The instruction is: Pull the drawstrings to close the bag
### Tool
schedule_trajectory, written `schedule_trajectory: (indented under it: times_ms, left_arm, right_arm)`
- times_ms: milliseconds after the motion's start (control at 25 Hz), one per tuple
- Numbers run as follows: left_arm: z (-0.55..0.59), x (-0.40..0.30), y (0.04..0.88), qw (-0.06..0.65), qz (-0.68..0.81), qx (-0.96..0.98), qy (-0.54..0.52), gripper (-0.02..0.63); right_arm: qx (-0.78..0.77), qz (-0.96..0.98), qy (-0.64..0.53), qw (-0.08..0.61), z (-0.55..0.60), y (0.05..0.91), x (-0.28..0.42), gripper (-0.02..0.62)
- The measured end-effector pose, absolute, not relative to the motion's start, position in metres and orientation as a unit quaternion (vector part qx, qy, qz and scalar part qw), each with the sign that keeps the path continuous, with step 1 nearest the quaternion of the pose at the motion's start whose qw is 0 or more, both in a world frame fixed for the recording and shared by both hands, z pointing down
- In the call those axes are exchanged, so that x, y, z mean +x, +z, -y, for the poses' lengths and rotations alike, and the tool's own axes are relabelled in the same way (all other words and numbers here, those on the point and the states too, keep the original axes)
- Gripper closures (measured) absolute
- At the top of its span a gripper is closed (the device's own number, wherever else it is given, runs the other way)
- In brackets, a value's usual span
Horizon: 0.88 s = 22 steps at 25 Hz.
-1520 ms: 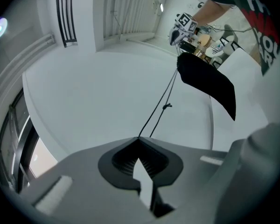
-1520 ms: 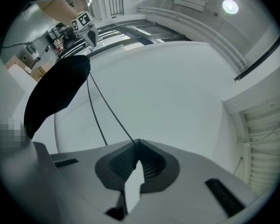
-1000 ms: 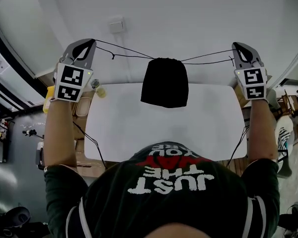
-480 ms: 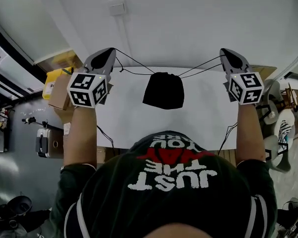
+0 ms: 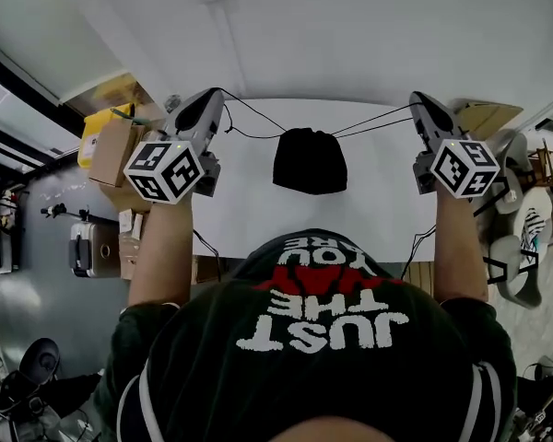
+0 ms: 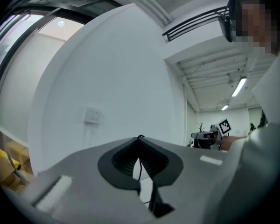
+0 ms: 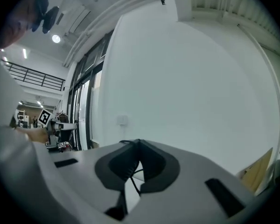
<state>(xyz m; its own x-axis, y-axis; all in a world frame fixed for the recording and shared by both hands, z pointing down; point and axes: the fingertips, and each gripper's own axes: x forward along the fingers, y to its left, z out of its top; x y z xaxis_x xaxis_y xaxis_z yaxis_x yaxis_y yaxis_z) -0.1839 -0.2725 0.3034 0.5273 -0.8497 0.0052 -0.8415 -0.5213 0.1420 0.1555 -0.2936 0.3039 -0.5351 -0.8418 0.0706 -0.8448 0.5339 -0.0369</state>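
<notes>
Clearly the black bag (image 5: 310,160) lies on the white desk (image 5: 249,212), towards its far edge and about midway between the two grippers. Its mouth, at the far side, looks gathered almost shut. From that mouth the drawstrings (image 5: 376,122) run out to both sides. Those on the right look fairly straight, while those on the left sag and carry a small loop or knot.

The left gripper (image 5: 216,94) has its jaws together, clamped on the thin cord that its own view shows running between the pads. The right gripper (image 5: 417,99) is likewise closed on its cord.

The main risk, as I judge it, is slippage: the cord is thin and smooth-looking and the pads hold only a short bit of it, so a sharp tug could draw it out of either pair of jaws. An uneven pull is the next worry. With the left side slacker, the right side would bite first and drag the light bag across the desk rather than cinch it. A pull angled upward could also lift the bag off the surface. Cardboard boxes (image 5: 111,150) stand just beside the desk's left edge, where a wide outward sweep of the left gripper might clip them.
</notes>
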Motion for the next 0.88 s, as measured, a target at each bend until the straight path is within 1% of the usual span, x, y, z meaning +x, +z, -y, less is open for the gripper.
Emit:
schedule_trajectory:
  times_ms: [120, 360, 880]
  left_arm:
    - [0.272, -0.181, 0.314, 0.090, 0.482, 0.870, -0.044, 0.604]
    - [0.280, -0.173, 0.324, 0.111, 0.480, 0.869, -0.045, 0.604]
    - [0.277, -0.171, 0.318, 0.104, 0.475, 0.873, -0.050, 0.604]
  right_arm:
    - [0.477, 0.878, 0.044, 0.014, 0.291, 0.312, 0.156, 0.591]
    - [0.470, 0.881, 0.056, 0.016, 0.300, 0.321, 0.157, 0.591]
    - [0.470, 0.882, 0.036, 0.029, 0.300, 0.316, 0.152, 0.591]
